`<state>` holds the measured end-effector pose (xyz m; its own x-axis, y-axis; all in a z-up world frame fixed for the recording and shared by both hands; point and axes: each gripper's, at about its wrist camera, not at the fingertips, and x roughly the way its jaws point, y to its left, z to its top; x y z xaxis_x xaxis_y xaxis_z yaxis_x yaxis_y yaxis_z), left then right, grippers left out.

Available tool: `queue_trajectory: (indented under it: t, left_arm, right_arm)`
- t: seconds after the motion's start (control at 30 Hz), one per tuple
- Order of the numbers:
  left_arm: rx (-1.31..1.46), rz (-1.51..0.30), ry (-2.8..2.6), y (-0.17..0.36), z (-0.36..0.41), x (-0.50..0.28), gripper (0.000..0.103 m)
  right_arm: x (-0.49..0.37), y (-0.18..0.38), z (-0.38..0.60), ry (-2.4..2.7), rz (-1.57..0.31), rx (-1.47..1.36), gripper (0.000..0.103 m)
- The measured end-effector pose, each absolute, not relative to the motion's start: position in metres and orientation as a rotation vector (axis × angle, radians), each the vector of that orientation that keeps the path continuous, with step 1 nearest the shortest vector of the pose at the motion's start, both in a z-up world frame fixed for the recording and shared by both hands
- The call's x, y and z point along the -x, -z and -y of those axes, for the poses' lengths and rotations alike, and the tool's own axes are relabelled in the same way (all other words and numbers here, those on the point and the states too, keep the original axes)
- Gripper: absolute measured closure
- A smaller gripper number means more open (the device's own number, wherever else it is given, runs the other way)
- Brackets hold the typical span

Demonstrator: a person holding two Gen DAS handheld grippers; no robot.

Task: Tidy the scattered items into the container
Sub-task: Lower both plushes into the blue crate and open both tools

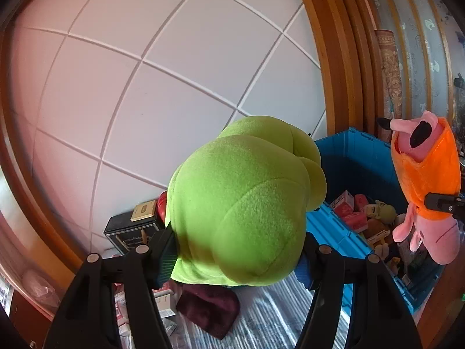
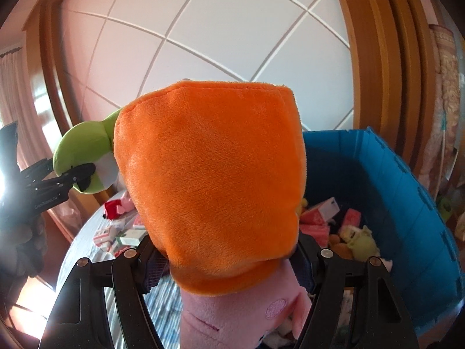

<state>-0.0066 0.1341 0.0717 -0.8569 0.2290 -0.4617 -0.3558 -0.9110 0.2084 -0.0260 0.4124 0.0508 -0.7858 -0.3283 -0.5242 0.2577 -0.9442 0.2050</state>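
The left gripper [image 1: 235, 258] pinched a rounded, fleecy green plush [image 1: 244, 203] held above the table. The right gripper [image 2: 229, 264] clamped a velvety pink plush in orange [image 2: 209, 174] beside the ribbed blue plastic crate [image 2: 407, 203], part-filled with toys.

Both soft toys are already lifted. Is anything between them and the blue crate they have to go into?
Nothing visible blocks the way. The green toy in the left gripper and the orange-dressed pink toy in the right gripper hang beside the open blue crate, which has no lid on and holds only low boxes and small toys.
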Motion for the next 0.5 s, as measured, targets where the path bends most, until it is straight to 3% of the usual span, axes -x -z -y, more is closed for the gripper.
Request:
queue_trajectory:
  t: [0.5]
  left_arm:
    - [0.563,-0.484,-2.517,-0.073,-0.273,0.025,0.039]
  right_arm:
    - [0.025,-0.036,-0.509,2.837,0.284,-0.897,0.031]
